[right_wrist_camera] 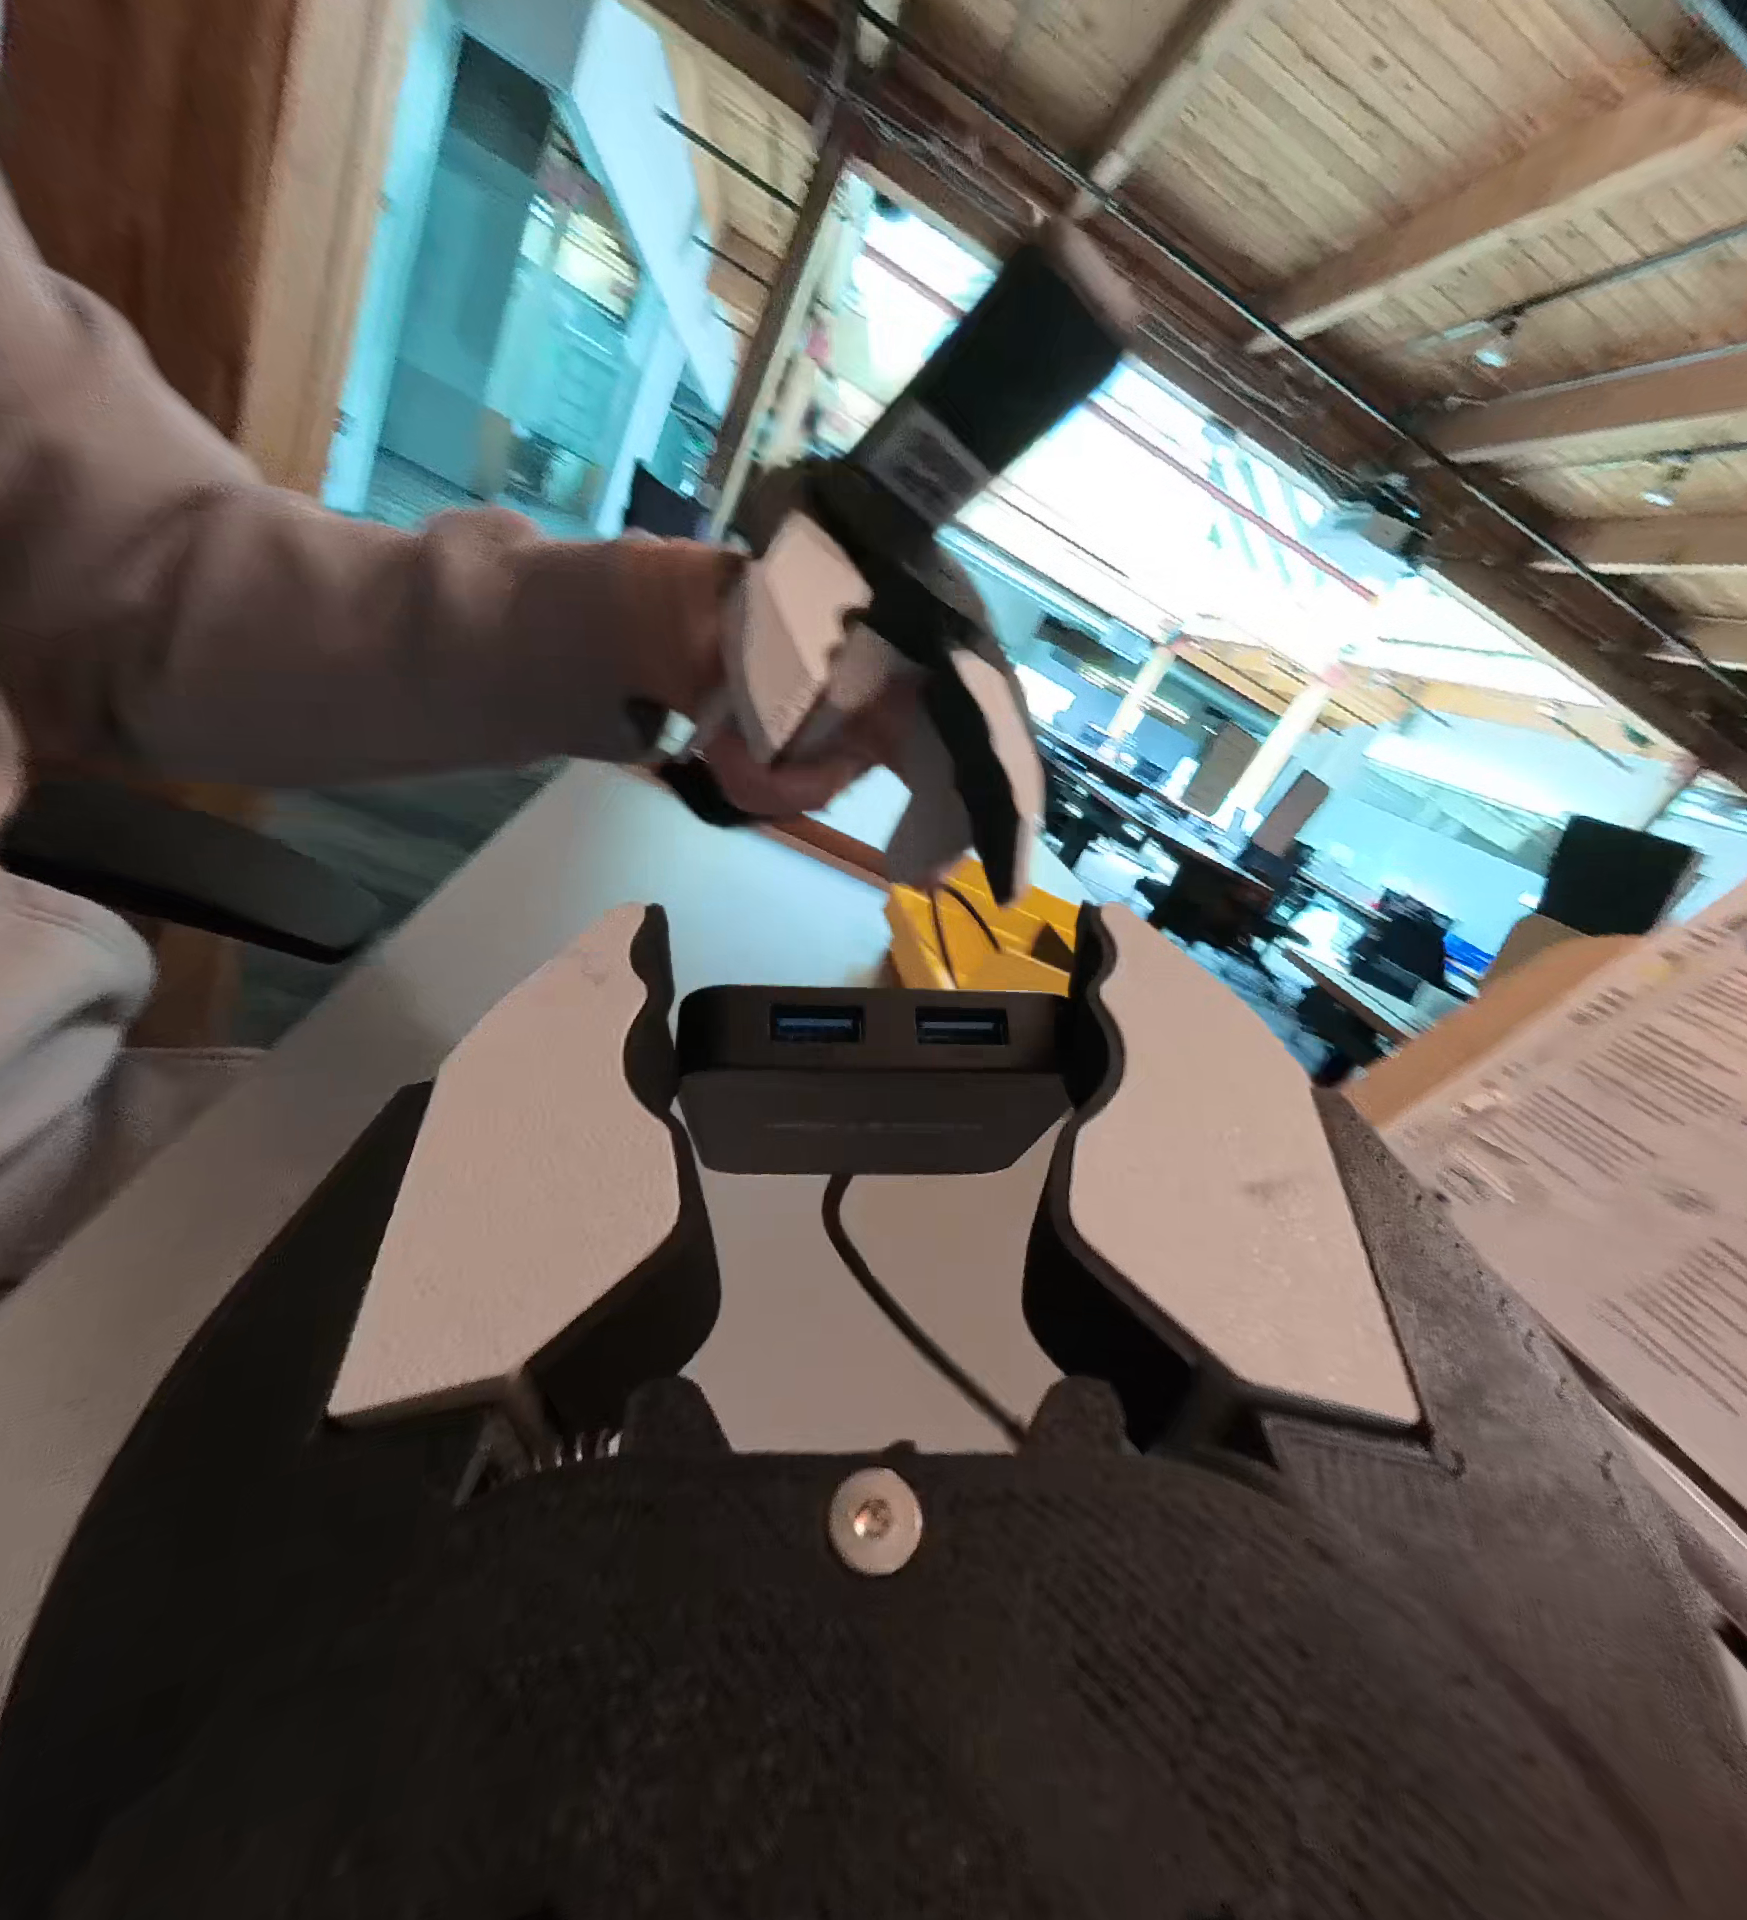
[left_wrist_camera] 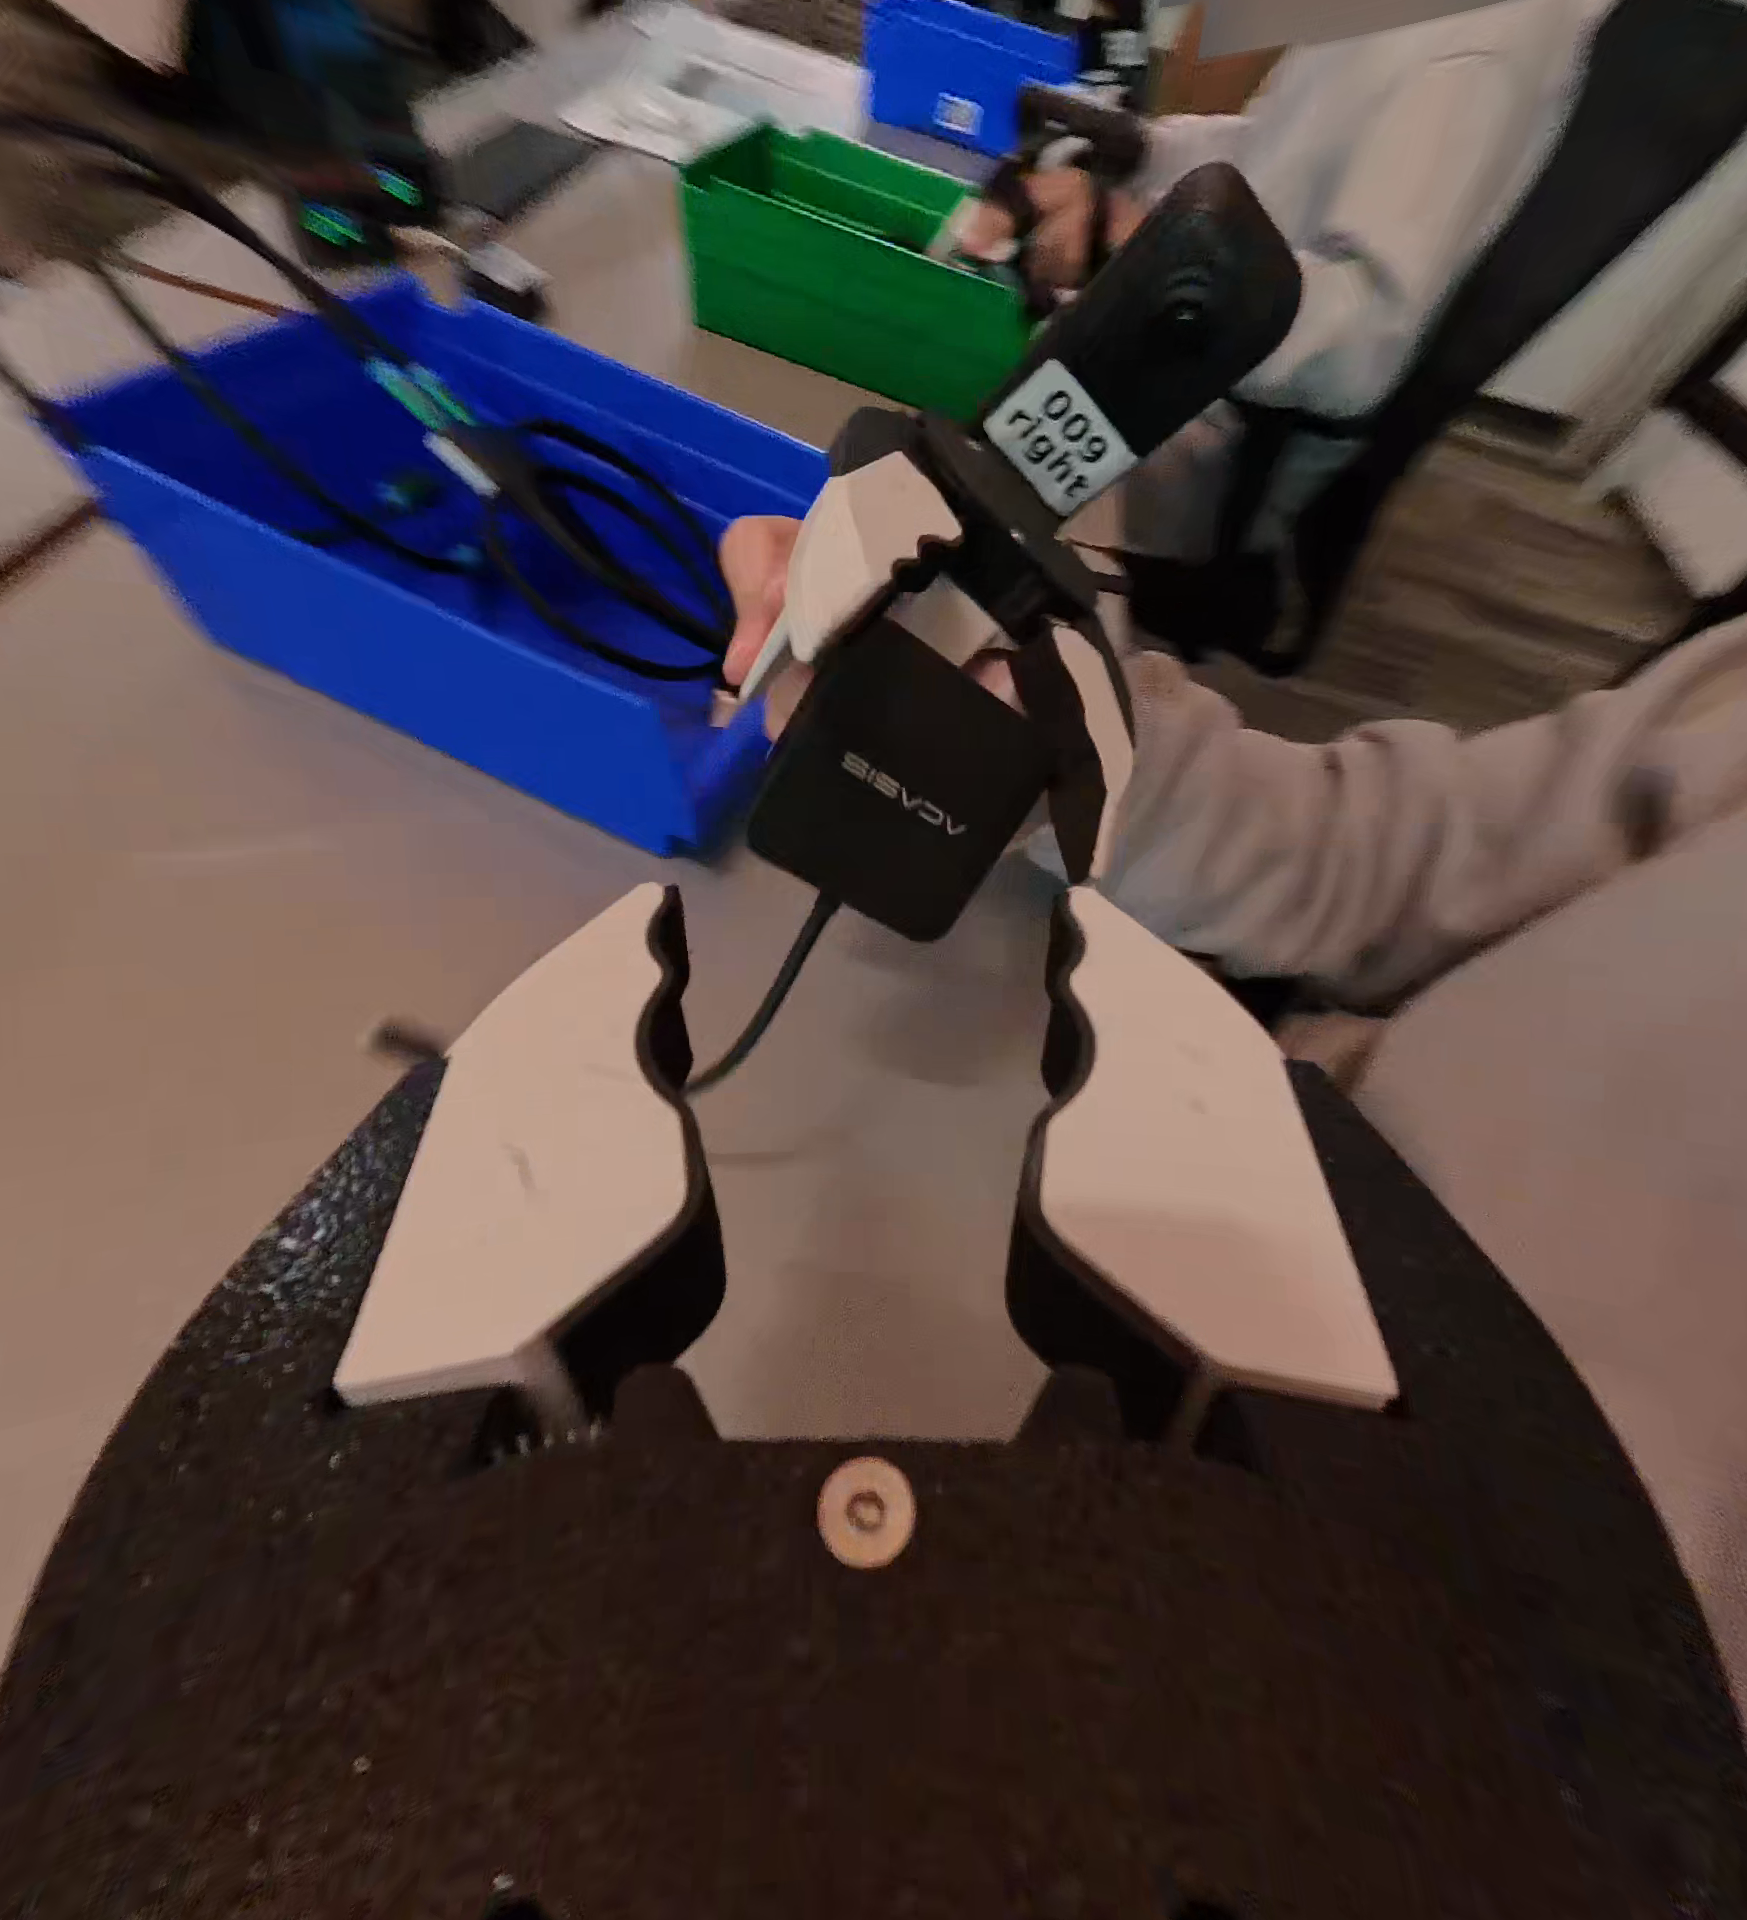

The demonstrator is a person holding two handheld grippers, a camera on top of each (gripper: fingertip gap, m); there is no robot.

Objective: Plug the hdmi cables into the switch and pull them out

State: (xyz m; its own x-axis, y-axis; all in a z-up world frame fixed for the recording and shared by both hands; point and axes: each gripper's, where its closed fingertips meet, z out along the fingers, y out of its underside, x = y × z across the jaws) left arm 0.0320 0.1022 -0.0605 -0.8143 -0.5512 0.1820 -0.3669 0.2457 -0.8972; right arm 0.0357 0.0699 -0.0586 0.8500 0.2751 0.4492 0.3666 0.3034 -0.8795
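My right gripper (right_wrist_camera: 869, 997) is shut on a black box-shaped switch (right_wrist_camera: 869, 1101), gripping its two sides and holding it above the table. Two blue ports (right_wrist_camera: 815, 1027) face away from me. The switch also shows in the left wrist view (left_wrist_camera: 895, 790), tilted, with its thin black lead (left_wrist_camera: 775, 997) hanging down. My left gripper (left_wrist_camera: 871, 925) is open and empty, its tips just short of the switch's lower edge. Coiled black cables (left_wrist_camera: 588, 551) lie in a blue bin (left_wrist_camera: 433, 675) to the left.
A green bin (left_wrist_camera: 848, 270) and a second blue bin (left_wrist_camera: 962, 73) stand farther back on the beige table (left_wrist_camera: 173, 935). A yellow bin (right_wrist_camera: 983, 945) sits beyond the switch. Printed papers (right_wrist_camera: 1627, 1143) lie at the right. A person's sleeves reach in from the side.
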